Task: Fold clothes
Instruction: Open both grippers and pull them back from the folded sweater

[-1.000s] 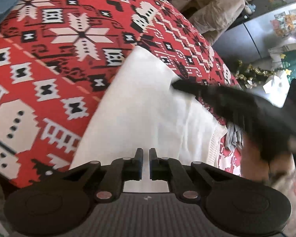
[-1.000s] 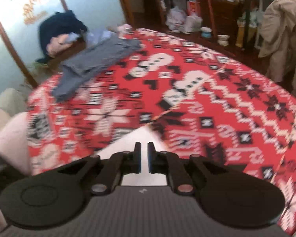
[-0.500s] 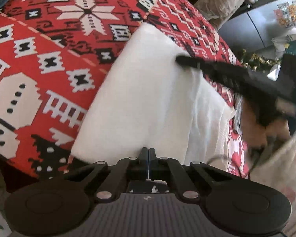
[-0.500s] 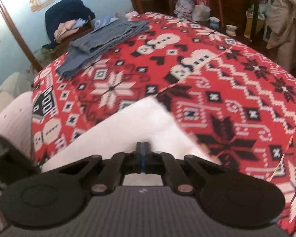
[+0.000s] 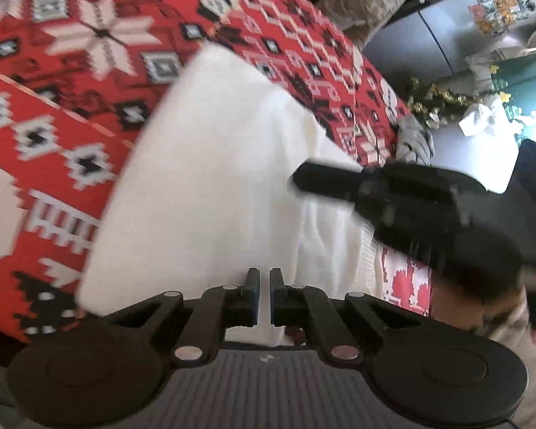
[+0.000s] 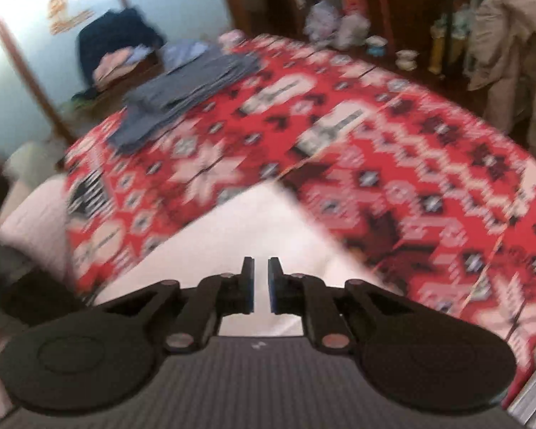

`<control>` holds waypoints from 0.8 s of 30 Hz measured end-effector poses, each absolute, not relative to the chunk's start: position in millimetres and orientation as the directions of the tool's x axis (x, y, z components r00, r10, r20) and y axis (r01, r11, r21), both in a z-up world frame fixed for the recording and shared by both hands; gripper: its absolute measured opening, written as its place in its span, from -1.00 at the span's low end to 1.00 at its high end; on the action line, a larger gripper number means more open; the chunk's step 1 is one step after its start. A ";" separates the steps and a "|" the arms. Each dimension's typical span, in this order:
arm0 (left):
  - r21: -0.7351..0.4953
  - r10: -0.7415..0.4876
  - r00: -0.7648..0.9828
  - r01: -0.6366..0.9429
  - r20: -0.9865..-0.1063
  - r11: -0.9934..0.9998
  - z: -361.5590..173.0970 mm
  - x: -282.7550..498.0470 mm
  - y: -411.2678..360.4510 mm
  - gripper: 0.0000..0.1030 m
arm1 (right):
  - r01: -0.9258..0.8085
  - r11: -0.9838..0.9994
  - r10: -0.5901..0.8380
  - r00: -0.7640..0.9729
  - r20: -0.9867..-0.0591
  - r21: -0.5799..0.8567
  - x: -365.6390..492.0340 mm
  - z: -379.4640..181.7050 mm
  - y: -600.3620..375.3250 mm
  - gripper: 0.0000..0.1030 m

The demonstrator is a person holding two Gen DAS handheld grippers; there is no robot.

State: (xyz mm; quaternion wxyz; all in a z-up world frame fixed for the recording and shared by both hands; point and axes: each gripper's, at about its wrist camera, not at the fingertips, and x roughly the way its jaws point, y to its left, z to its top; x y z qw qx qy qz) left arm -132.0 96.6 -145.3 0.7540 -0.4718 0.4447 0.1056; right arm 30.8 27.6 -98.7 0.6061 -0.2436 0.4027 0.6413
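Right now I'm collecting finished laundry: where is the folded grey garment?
In the right wrist view, the grey garment lies on the far left part of the red patterned cloth, well beyond the white garment.

Red patterned cover (image 6: 428, 164) with white and black knit-style motifs spreads over wide surface. Pale blue wall (image 6: 182, 3) behind, wooden frame post (image 6: 28, 68) at left. Dark wooden shelving (image 6: 393, 10) at back, cluttered with jars and small items, blurred. Beige coat (image 6: 511, 43) hangs at right. Left wrist view: grey cabinet (image 5: 457, 46) with stickers on front, gold tinsel (image 5: 436, 100) beside it. Daylight, bright at left.
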 end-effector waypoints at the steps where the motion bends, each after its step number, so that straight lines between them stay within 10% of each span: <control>1: -0.622 -0.269 0.582 -0.573 -0.767 0.534 -146.8 -128.2 96.0 -0.93 | -0.975 0.037 0.566 -0.160 -0.809 0.219 22.4 -101.7 24.8 -0.80; 24: -0.613 -0.305 0.549 -0.554 -0.778 0.564 -148.1 -148.6 70.7 -0.90 | -0.978 0.131 0.576 -0.059 -0.815 0.164 17.9 -106.2 18.2 -0.80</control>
